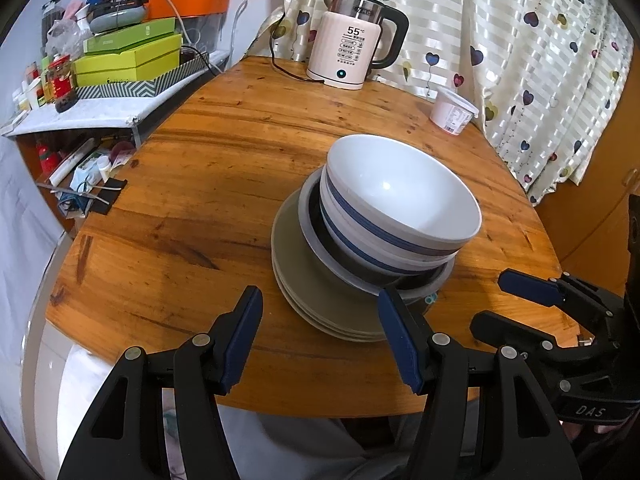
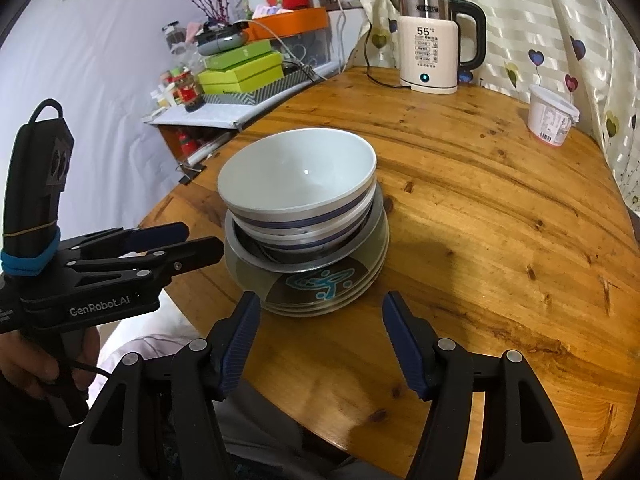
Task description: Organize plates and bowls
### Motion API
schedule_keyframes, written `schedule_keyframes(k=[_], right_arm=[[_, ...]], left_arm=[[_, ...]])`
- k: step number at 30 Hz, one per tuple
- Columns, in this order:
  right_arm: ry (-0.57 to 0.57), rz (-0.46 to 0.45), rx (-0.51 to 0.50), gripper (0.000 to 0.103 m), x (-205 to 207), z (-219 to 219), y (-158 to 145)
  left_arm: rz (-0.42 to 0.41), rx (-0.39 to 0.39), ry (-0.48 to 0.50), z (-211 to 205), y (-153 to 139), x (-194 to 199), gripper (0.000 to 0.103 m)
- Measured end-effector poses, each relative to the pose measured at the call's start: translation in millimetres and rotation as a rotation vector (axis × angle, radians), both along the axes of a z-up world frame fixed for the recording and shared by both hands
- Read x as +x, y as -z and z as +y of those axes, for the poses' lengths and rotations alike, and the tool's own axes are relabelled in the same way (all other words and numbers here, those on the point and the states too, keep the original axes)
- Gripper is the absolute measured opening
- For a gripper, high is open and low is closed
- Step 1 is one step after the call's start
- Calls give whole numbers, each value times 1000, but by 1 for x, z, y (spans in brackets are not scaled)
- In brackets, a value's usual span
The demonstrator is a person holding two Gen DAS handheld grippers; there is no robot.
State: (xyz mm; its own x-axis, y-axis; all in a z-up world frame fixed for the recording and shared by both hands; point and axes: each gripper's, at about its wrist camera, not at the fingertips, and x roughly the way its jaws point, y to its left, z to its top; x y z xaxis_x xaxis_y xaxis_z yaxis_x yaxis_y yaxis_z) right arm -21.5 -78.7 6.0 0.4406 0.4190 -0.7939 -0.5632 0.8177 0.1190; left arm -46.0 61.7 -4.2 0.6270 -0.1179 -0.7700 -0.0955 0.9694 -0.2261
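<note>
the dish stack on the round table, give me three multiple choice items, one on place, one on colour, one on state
1. Where is the electric kettle?
A. at the table's far edge by the curtain
B. on top of the dishes
C. on the floor

2. What colour are the bands on the top bowl?
A. red
B. blue
C. green

3. How do the jaws of the left gripper and right gripper stand?
A. both shut on a plate
B. one holds a bowl
C. both open, holding nothing

Answers: 1 A, it stands behind the stack near the heart-print curtain. 2 B, blue stripes ring its outside. 3 C, nothing lies between either pair.
</note>
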Motion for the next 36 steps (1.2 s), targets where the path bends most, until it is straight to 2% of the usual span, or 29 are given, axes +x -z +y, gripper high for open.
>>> schedule_keyframes(k=[16,36], right_arm=[[-3,-9,-13,64,-1,0,1],[-1,8,-12,64,1,-3,7]], left_arm=[[18,89,0,-12,5,2,61],[33,106,6,-16,11,5,61]])
